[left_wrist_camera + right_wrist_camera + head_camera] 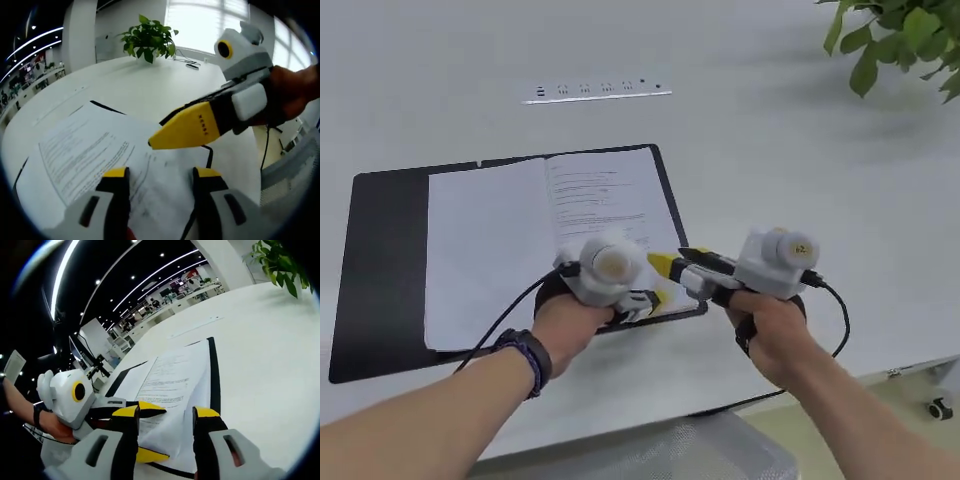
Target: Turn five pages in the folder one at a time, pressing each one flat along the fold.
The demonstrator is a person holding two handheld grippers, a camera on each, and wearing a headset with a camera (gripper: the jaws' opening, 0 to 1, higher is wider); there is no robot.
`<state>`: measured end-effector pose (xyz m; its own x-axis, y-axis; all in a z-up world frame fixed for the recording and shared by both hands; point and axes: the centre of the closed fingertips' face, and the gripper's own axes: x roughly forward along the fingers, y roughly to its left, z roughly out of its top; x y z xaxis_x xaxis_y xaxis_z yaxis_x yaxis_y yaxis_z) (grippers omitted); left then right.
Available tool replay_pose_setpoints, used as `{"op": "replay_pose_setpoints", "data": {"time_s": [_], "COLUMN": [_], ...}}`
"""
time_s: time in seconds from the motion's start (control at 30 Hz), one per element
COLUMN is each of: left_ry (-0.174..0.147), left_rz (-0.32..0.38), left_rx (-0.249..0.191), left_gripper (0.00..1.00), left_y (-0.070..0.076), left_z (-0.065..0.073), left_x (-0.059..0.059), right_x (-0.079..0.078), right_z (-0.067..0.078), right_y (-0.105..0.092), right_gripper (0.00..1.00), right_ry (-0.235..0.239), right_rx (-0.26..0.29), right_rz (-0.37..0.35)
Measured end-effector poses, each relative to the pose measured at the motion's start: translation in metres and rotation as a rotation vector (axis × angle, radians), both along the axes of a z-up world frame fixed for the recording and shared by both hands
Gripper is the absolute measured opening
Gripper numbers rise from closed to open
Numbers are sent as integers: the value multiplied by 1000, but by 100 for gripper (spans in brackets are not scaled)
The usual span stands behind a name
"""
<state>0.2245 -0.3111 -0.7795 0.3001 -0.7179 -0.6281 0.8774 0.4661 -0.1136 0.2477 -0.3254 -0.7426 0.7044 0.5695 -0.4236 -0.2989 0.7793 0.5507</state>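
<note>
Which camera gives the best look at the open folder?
The head view: the folder lies open with its black cover and both pages in frame. The left gripper view catches part of its printed page; the right gripper view sees that page and the cover's edge at a slant.

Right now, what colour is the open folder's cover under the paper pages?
Black: the flat, open folder cover shows best in the head view.

Open table (790,150) right of folder (380,280); plant (905,40) (far corner) well apart; power strip (597,90) beyond.
</note>
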Motion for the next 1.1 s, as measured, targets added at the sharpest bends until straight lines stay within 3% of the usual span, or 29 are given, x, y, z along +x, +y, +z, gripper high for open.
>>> {"op": "replay_pose_setpoints", "data": {"time_s": [0.2,0.37,0.5,0.73,0.83,1.0,1.1], "left_ry": [21,47,42,-35,-56,-63,-76], "left_rz": [7,5,22,11,1,31,45], "left_rx": [-5,-9,-22,-20,-19,-39,-39], "left_gripper": [52,61,65,69,69,69,69], "left_y": [1,3,8,17,20,31,40], "left_z": [2,7,17,40,48,57,64], "left_x": [-2,-8,-11,-12,-15,-11,-8], "right_x": [0,-3,-8,-7,-7,-10,-9], "right_z": [1,3,-2,-1,4,3,9], "right_y": [1,-1,-3,-6,-1,4,4], "right_gripper": [35,26,11,1,0,0,0], "right_ry": [3,8,38,38,39,46,42], "right_rx": [20,54,67,79,123,99,119], "right_rz": [2,-19,-35,-79,-93,-84,-99]}}
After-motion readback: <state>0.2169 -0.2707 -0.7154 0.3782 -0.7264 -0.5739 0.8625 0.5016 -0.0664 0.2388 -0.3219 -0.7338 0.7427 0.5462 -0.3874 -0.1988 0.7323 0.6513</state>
